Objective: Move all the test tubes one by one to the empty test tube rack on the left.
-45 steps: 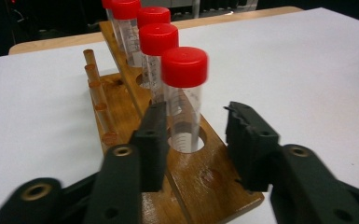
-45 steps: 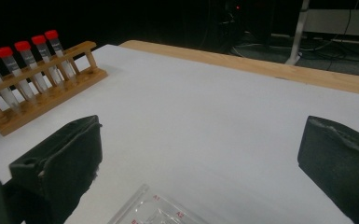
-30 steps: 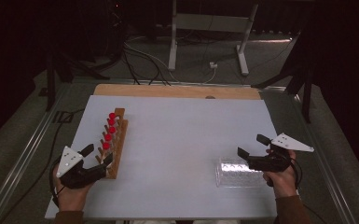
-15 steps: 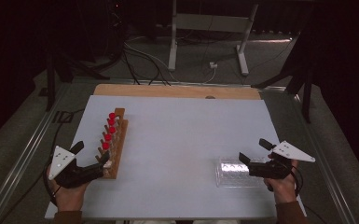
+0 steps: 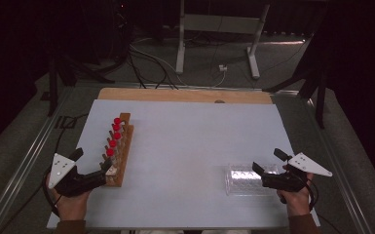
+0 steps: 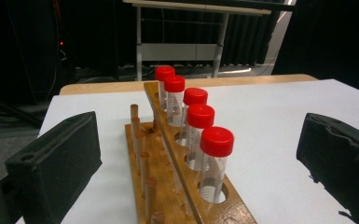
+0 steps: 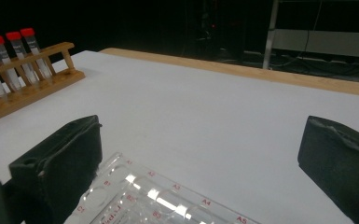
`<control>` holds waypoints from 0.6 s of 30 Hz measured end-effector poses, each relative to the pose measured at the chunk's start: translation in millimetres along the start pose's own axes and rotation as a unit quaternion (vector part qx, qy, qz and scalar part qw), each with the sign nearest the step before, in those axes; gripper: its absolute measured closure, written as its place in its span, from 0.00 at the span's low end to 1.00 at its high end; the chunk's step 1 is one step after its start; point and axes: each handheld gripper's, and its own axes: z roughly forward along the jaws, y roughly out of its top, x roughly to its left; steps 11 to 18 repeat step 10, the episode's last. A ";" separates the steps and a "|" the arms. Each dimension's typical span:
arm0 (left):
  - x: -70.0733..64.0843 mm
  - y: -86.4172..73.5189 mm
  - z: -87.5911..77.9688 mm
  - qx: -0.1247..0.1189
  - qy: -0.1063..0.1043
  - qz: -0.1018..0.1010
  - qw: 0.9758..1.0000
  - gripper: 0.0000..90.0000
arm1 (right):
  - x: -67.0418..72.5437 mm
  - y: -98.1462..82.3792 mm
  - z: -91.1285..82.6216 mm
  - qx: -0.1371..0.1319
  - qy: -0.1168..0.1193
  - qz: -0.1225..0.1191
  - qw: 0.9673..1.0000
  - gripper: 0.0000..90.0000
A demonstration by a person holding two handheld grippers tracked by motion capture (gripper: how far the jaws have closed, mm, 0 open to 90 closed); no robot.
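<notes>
**A:** So what've we got, biggest first? We count one white table top, with a strip of bare wood along its far edge.

**B:** Yep. Then one wooden rack on the left side of it, running front to back, and one clear plastic well plate lying flat near the front right. In the rack we count five tubes, all upright in a row, clear bodies with red screw caps. There's also a row of bare wooden pegs next to them.

**A:** The plate's see-through with rows of round wells, and up close we can read red labels like A3, A4, A5 along its edge.

**B:** Grippers? Two. The left gripper sits right at the near end of the rack. Its jaws have just been opening and now stand wide apart either side of the rack end, nothing pinched.

**A:** The right gripper is at the plate's right end, jaws also spread, not pressing on anything we can see.
</notes>
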 end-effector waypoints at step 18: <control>1.2 -2.4 3.0 0.010 0.004 0.006 1.000 0.01 | -4.3 -3.8 -1.9 0.003 -0.013 0.003 1.000 0.00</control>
